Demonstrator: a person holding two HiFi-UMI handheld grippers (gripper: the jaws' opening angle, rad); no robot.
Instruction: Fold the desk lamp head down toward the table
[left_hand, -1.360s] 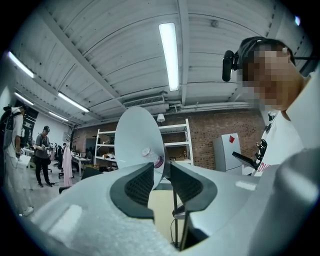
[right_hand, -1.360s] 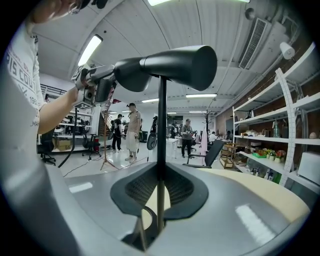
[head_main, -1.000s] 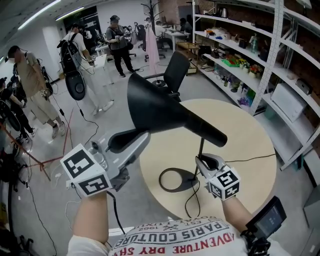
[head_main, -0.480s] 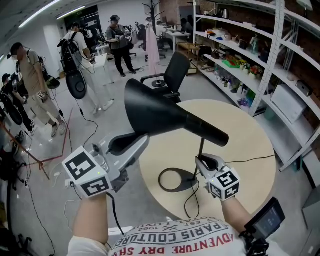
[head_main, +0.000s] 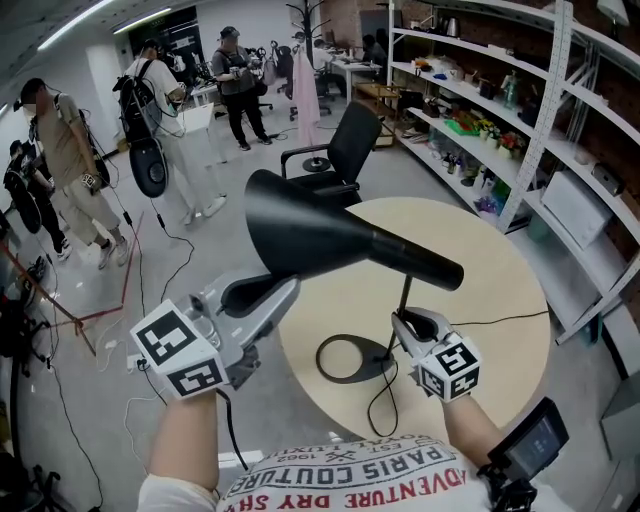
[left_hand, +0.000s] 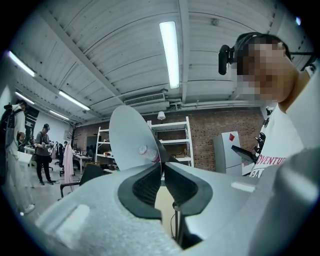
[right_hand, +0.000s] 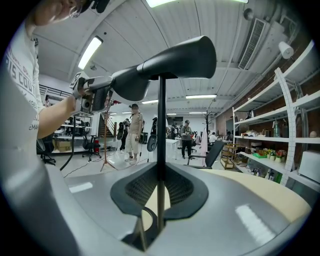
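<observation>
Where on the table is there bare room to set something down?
Bare: the round table has its far half free, beyond the pole toward the office chair, and its right part beyond the cord. Crowded: the near edge, where the ring base, the pole, the right gripper clamped on it and the looping cord sit.

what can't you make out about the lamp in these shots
- Pole-to-head joint: head view, under the lamp head.
- Lamp base: right gripper view, mostly behind the right gripper.
- Cord, far end: head view, lost at the shirt.
</observation>
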